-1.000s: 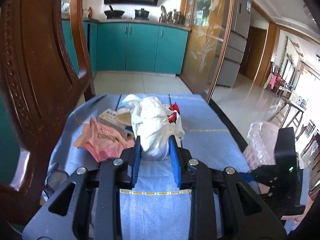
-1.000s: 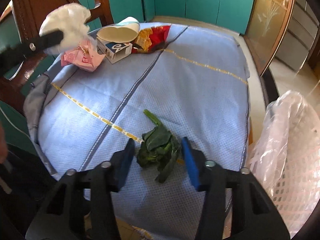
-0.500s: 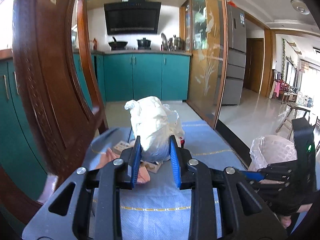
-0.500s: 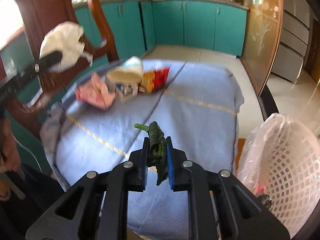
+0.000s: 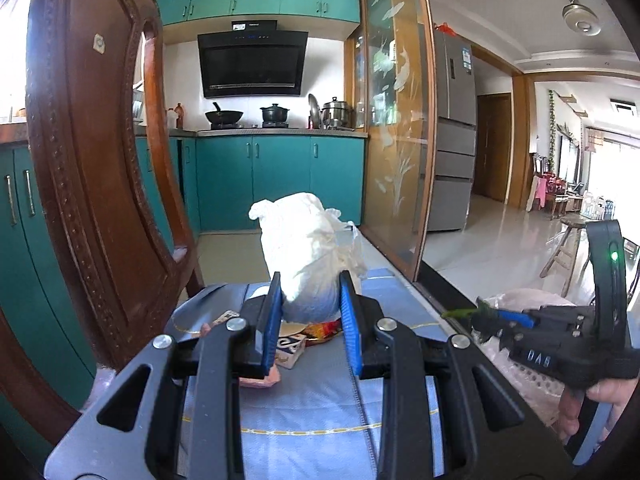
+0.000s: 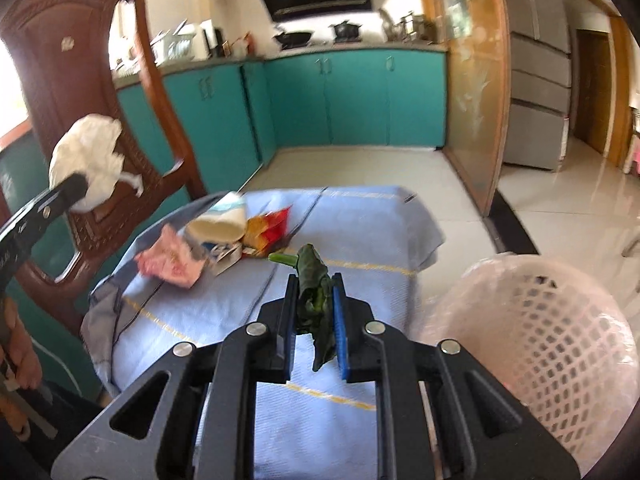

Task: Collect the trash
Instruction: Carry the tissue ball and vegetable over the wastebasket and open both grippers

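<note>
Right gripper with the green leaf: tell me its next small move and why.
Probably swing the right gripper sideways over the pink basket before letting go. Its jaws are shut on the leafy vegetable scrap, lifted clear of the blue tablecloth, and the lined basket stands just beside the table. The left gripper holds a white crumpled wad, due there too.

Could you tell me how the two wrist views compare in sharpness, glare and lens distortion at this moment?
Left wrist view: sharp, strong fisheye bending the chair back, windows at right blown out. Right wrist view: motion-blurred, softest on the trash pile and basket, overexposed at the left edge.
</note>
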A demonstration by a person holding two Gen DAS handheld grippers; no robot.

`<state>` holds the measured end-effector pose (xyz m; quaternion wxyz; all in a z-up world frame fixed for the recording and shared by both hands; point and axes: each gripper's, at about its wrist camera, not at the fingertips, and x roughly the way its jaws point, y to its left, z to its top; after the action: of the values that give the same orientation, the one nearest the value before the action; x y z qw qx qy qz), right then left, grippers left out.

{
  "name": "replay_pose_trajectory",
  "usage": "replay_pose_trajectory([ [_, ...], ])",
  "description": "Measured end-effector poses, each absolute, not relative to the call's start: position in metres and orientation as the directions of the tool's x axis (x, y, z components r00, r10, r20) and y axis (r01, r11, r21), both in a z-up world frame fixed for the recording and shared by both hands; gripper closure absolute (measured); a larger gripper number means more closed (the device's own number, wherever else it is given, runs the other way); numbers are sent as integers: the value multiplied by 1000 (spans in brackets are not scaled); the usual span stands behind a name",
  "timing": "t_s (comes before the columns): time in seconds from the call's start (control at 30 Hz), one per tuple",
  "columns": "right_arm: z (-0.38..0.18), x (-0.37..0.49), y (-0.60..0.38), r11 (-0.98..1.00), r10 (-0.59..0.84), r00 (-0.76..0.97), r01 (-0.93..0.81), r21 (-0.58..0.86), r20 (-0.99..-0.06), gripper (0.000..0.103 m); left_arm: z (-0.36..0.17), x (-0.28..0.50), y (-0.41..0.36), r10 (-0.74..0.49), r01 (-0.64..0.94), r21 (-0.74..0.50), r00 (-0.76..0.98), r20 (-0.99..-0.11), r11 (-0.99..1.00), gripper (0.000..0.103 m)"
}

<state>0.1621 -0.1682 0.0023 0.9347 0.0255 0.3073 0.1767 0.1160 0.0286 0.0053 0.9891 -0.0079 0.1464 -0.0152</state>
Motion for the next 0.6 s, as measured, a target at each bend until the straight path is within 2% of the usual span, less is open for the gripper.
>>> replay_pose_trajectory([
  [0.13, 11, 157, -200, 952, 305, 785, -251, 173, -540, 86, 6, 117, 13, -103, 93, -45, 948, -303, 995, 75],
  [0.3, 15, 150, -245, 969, 233, 820, -147, 201, -523, 86, -3, 126, -25, -250, 226, -108, 895, -370, 968, 75],
  [0.6, 9, 142, -299, 975, 152, 828, -38, 217, -539, 86, -23, 125, -100, -361, 365, -72, 838, -409, 928, 75],
])
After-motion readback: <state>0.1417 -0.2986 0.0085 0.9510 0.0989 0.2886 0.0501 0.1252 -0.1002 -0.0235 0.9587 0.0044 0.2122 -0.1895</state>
